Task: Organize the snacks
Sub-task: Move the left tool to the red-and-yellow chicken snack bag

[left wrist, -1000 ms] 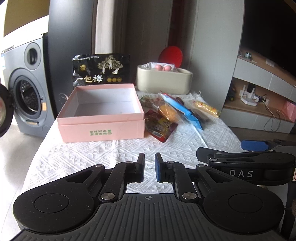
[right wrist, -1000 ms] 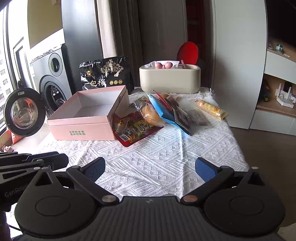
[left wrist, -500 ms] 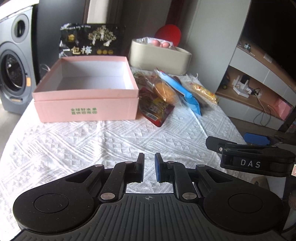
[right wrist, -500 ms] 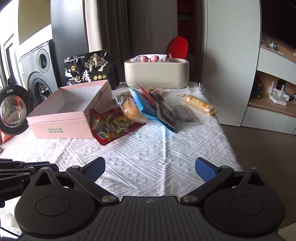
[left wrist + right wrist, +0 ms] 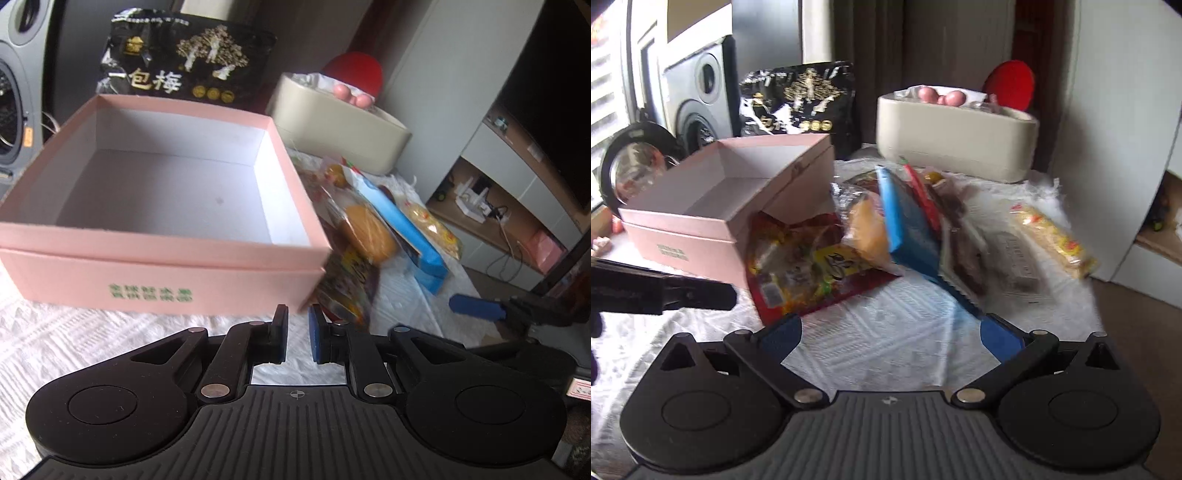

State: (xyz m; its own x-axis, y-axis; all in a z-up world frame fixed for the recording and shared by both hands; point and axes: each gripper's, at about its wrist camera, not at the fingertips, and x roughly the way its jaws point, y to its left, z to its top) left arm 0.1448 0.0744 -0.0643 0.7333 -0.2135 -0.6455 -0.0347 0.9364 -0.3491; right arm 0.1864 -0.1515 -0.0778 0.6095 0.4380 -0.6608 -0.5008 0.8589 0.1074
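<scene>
Both grippers nearer the snacks than a second back. Left gripper narrow, empty, beside pink box; right gripper wide, empty, facing snack pile mid-table, likely for grabbing. Beyond, beige bin at far edge.
</scene>
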